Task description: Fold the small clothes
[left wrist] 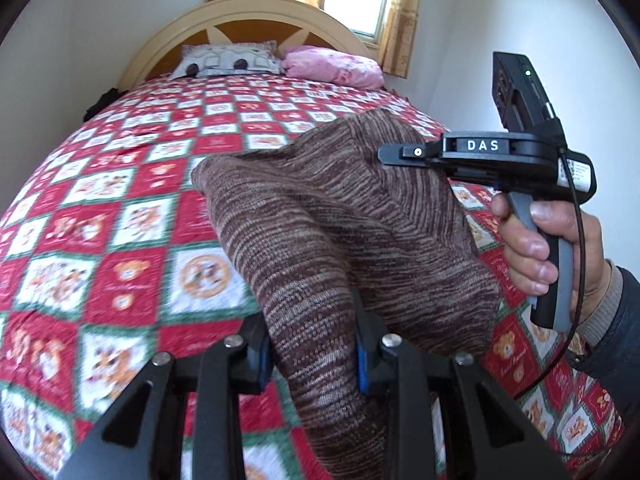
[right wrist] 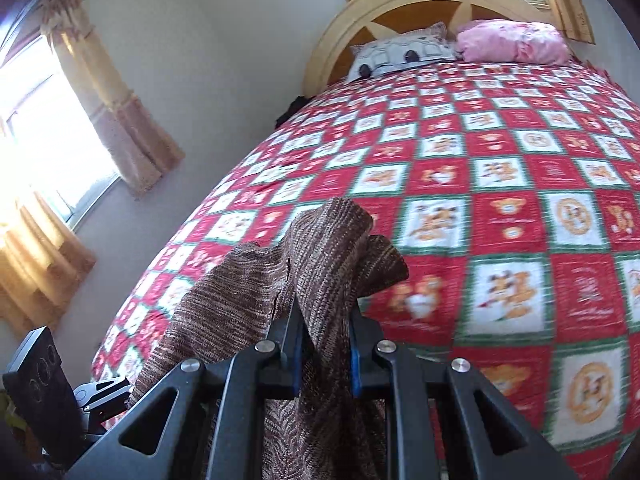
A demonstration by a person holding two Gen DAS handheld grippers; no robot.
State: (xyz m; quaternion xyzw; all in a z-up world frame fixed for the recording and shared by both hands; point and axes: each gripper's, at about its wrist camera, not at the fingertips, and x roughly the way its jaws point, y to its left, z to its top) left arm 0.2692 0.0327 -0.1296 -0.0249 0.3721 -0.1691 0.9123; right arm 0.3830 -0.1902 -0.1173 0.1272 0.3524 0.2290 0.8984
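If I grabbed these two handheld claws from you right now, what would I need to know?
Left gripper: shut on the brown knit garment.
Right gripper: shut on another part of the same garment, which is held up above the red checked bedspread, not lying on it.
Done: garment picked up by both grippers. No neat fold shows yet; it hangs bunched.
Left: lay it flat on the bedspread, then fold it. Two pillows sit at the headboard, away from the work.

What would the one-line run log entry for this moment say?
left gripper: shut on brown striped knit garment | right gripper: shut on same garment | garment: lifted above red checked quilt | fold: not yet done
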